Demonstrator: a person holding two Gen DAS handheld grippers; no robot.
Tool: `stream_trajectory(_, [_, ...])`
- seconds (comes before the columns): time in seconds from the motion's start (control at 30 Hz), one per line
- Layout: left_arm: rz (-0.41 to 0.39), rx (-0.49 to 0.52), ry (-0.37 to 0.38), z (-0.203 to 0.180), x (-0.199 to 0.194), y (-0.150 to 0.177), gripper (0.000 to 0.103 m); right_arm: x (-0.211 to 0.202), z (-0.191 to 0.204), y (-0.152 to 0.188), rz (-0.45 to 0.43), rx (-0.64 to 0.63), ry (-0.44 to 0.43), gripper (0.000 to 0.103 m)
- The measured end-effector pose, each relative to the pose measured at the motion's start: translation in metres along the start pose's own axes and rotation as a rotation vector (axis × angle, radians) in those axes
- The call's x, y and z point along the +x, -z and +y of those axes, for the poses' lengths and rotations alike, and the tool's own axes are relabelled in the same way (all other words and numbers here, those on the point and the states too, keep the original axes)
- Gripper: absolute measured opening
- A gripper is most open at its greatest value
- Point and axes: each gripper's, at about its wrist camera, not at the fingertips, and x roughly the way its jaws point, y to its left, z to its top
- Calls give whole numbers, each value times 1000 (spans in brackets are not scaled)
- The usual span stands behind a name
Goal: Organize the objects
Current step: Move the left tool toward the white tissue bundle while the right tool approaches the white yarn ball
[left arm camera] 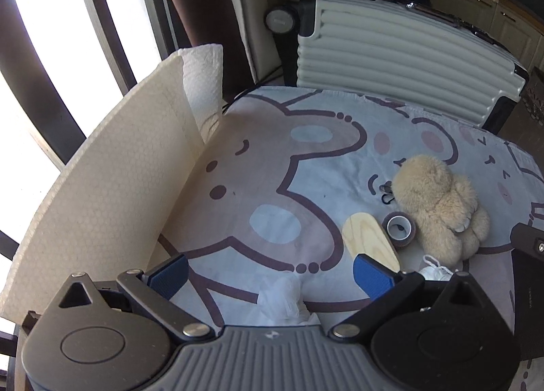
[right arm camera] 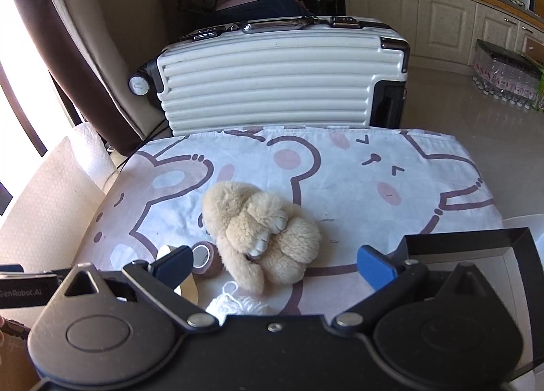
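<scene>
Right wrist view: right tongs (right arm camera: 275, 263) spread wide and empty above the near edge of the surface (right arm camera: 374, 166), draped in a cartoon-bear cloth. Straight ahead between the blue tips, a cream plush toy (right arm camera: 261, 231), curled on its side near the middle front of the cloth. Judged soft, light and squashy; best pinched across a limb or the narrow body, with fur likely to slip under a shallow bite. Touching its left flank, a small brown roll of tape (right arm camera: 205, 256), stiff and light, easiest taken across its wall or through the core. Beside that, a pale wooden oval piece (left arm camera: 369, 241), flat and rigid, hard to lift without reaching an edge. Just below the toy, a tangle of white string (right arm camera: 234, 302), limp and prone to snagging. At right, an open black box (right arm camera: 465, 245) with a pale inside, probably the place for these things. Left tongs (left arm camera: 270, 273) likewise parted, holding nothing, with crumpled white plastic (left arm camera: 282, 294) lying between the tips. Along the left edge, an upright cream honeycomb board (left arm camera: 112, 170) with a paper towel roll (left arm camera: 204, 82) behind it. Beyond the far edge, a white ribbed suitcase (right arm camera: 272, 85) on its side. Close packing of toy, tape and string likely to crowd any grasp.
</scene>
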Motion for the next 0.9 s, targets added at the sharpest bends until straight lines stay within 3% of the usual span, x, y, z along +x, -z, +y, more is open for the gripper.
stream_trajectory(0.47, [111,-70,85,4,30,14,80,18,5,15,34,-30,-23,103])
stream_trajectory(0.67, [164,-110,118,5,44,20,69,32,5,25,103,-36,-27,103])
stream_trajectory(0.9, [201,-151,136,5,55,24,65,48,-8,29,183,77,-57,103])
